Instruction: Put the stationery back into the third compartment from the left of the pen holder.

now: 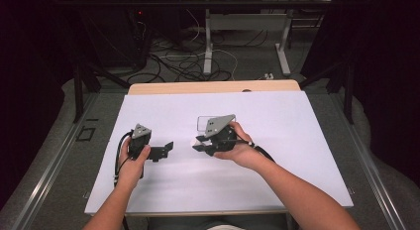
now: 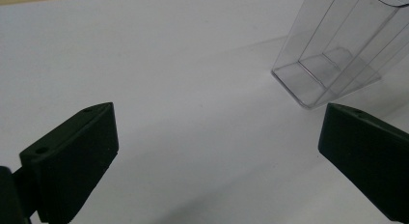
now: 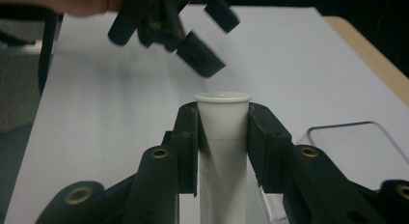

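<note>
A white tube with a flat cap [image 3: 223,122] sits between the jaws of my right gripper [image 3: 223,119], which is shut on it, cap end pointing away from the camera. From above, the right gripper [image 1: 200,143] hovers near the table's middle, pointing left. A clear plastic box [image 1: 202,122] stands just behind it, its open rim [image 3: 357,147] at the right of the right gripper view. My left gripper [image 1: 166,149] is held to the left, pointing right, open with nothing between its jaws [image 2: 217,151]. The clear box [image 2: 333,55] stands ahead of it to the right.
A white sheet [image 1: 277,155] covers the table, with a wooden edge [image 1: 213,87] along the far side. Beyond the table are desk legs and loose cables on the floor [image 1: 198,61]. The left gripper [image 3: 202,40] hangs ahead of the tube in the right gripper view.
</note>
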`<move>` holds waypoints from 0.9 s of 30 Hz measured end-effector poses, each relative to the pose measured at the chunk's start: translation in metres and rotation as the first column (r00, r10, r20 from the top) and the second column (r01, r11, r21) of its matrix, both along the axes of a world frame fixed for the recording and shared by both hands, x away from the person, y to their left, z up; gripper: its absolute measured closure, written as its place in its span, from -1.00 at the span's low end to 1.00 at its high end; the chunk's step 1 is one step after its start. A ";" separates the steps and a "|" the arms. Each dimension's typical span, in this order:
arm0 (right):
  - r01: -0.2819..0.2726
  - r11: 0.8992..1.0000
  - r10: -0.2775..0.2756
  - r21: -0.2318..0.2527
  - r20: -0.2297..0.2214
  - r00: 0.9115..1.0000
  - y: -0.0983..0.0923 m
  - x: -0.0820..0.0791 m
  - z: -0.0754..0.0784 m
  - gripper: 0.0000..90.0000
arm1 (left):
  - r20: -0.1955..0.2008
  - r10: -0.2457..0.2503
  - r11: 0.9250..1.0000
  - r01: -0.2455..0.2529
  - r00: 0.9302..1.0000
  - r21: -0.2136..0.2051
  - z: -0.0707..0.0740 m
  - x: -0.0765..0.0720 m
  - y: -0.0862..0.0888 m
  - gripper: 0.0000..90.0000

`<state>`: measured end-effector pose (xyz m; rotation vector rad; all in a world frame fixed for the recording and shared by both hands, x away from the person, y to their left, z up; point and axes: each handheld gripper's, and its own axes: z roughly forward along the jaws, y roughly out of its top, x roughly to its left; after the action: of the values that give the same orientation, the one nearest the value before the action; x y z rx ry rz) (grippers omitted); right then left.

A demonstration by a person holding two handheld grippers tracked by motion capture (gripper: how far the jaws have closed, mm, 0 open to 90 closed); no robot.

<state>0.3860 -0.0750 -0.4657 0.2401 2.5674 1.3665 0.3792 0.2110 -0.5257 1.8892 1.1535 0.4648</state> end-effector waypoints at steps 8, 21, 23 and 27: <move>0.126 0.980 -0.134 0.155 0.040 0.990 -0.016 0.008 0.012 0.49 | 0.004 0.007 1.000 -0.006 1.000 -0.011 -0.001 0.000 -0.001 -0.99; 0.268 0.934 -0.288 0.237 0.053 0.956 -0.042 0.023 0.017 0.49 | 0.009 0.004 1.000 -0.004 1.000 -0.003 -0.001 0.000 -0.001 -0.99; 0.279 0.930 -0.299 0.239 0.052 0.953 -0.045 0.025 0.016 0.49 | 0.008 0.005 1.000 -0.004 1.000 -0.003 -0.001 0.000 -0.001 -0.99; 0.310 0.919 -0.331 0.245 0.048 0.942 -0.050 0.029 0.014 0.49 | -0.001 0.004 1.000 -0.004 1.000 -0.006 0.000 0.000 0.000 -0.99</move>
<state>0.4147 -0.1245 -0.4522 0.5986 2.1702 1.5086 0.3791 0.2105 -0.5261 1.8826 1.1587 0.4627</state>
